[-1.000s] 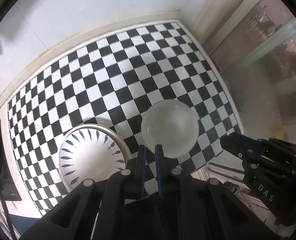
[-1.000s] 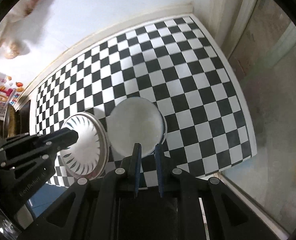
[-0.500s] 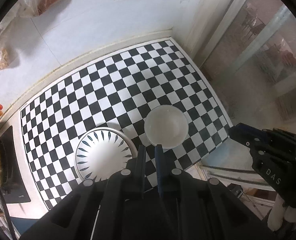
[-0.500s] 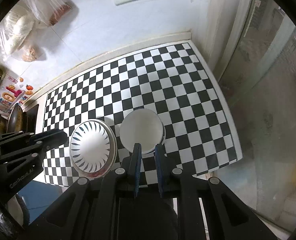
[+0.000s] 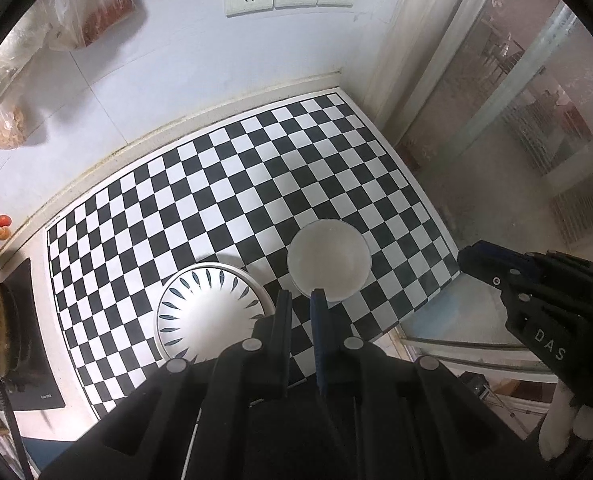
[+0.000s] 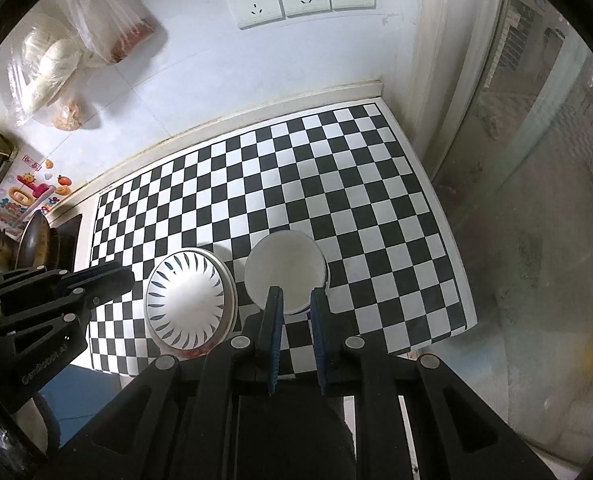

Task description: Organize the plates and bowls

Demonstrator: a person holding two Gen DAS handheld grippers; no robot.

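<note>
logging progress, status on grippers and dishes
Both hand-held grippers, left and right, shut, empty, above mat. Patterned plate beside white bowl on checkered mat. Nothing in the way.

Glossy ceramic bowl (image 5: pixel 329 261), matt black plastic claw (image 5: pixel 301 300).

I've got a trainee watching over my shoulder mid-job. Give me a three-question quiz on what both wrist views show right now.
1. True or false: the patterned plate is clamped in the left tool.
2. Which dish lies nearer the mat's right edge? A) the plain white bowl B) the patterned plate C) a metal pot
3. Fill in: both dishes rest on a black-and-white ____ mat.

Key:
1. False. The left tool is shut with nothing between its pads and hangs above the dishes; so does the right tool.
2. A.
3. Checkered.
</note>
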